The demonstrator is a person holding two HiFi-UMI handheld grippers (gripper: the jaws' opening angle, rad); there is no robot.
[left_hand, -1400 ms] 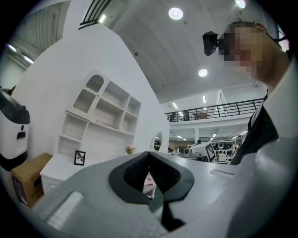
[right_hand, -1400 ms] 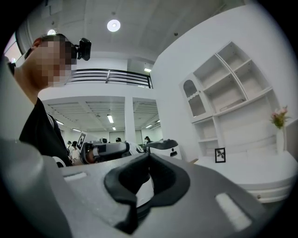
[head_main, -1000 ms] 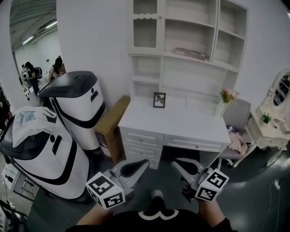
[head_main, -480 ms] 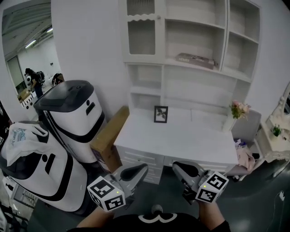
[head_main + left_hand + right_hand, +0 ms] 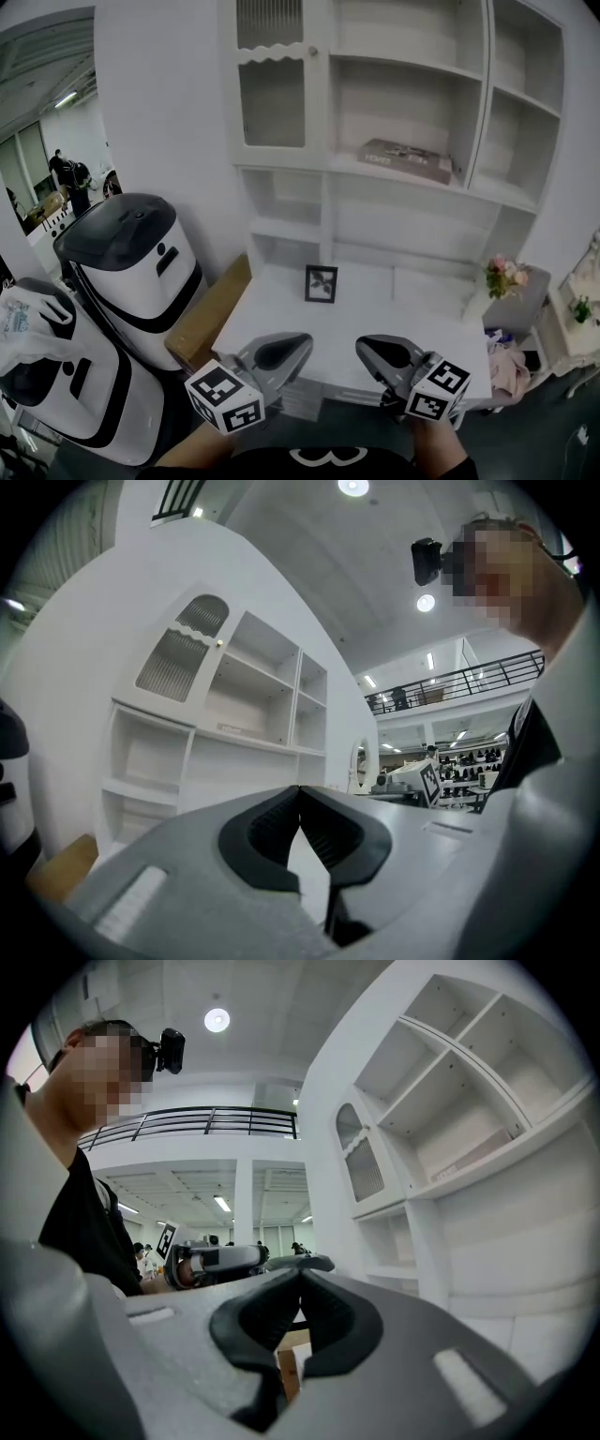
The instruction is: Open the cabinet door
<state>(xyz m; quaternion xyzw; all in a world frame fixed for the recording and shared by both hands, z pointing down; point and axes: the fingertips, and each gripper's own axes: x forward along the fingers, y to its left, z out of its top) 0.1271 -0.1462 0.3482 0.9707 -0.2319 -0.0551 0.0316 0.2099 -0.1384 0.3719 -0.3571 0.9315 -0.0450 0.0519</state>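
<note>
Cabinet door [image 5: 272, 89] with a ribbed panel, shut, at the upper left of a white hutch [image 5: 483, 103], far from the person and well above both grippers. Its small round knob [image 5: 312, 51] sits at the door's right edge. The left gripper [image 5: 306, 338] and right gripper [image 5: 360, 344] are held side by side near the person, over the near edge of the white desk [image 5: 375, 300]. Each has its jaws pressed together with nothing between them.

The likely trouble is the knob. It is tiny, and closed jaws would only bump it, so one gripper must open first. A shallow pinch could also slide off when pulled. The desk stands between the person and the door, so the reach is long and high. A low arm might knock the picture frame [image 5: 321, 283] standing on the desk. With the knob on the right, the door probably swings out leftward, where the other gripper could block it.
</note>
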